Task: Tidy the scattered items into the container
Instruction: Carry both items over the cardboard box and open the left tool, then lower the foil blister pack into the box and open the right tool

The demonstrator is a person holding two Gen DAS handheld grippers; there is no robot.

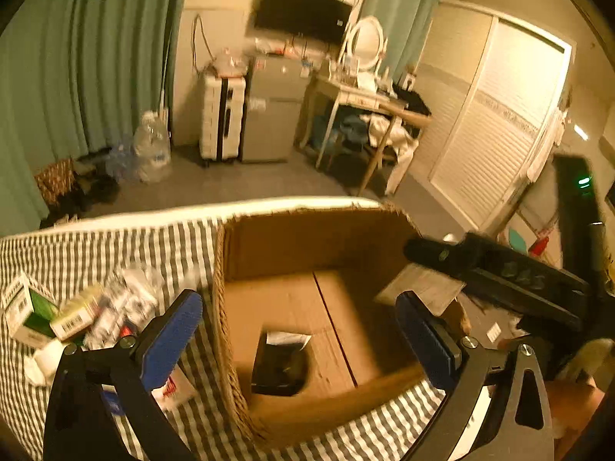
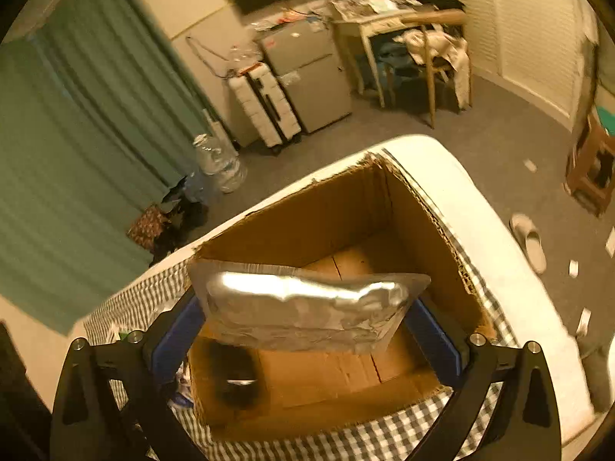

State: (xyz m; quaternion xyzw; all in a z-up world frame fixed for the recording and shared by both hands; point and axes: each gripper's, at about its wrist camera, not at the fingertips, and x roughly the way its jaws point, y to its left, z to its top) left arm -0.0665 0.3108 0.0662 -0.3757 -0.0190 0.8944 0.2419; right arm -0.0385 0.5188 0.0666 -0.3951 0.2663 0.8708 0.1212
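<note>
Cardboard box (image 1: 307, 253) stands open on the striped bedcover (image 1: 115, 246). Left wrist view: left gripper (image 1: 300, 338) hangs above the box, jaws spread wide, nothing between them; a dark item (image 1: 280, 365) lies on the box floor; small cartons and packets (image 1: 77, 311) lie scattered just left of the box. Right wrist view: right gripper (image 2: 303, 334) clamps a silver foil pouch (image 2: 303, 307) above the box (image 2: 423, 211) interior.

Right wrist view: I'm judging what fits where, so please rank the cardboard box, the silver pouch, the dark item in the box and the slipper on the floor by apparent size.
1. cardboard box
2. silver pouch, held close to the camera, so it looks larger than it is
3. dark item, blurred, and slipper, farther off: too alike to rank.
</note>
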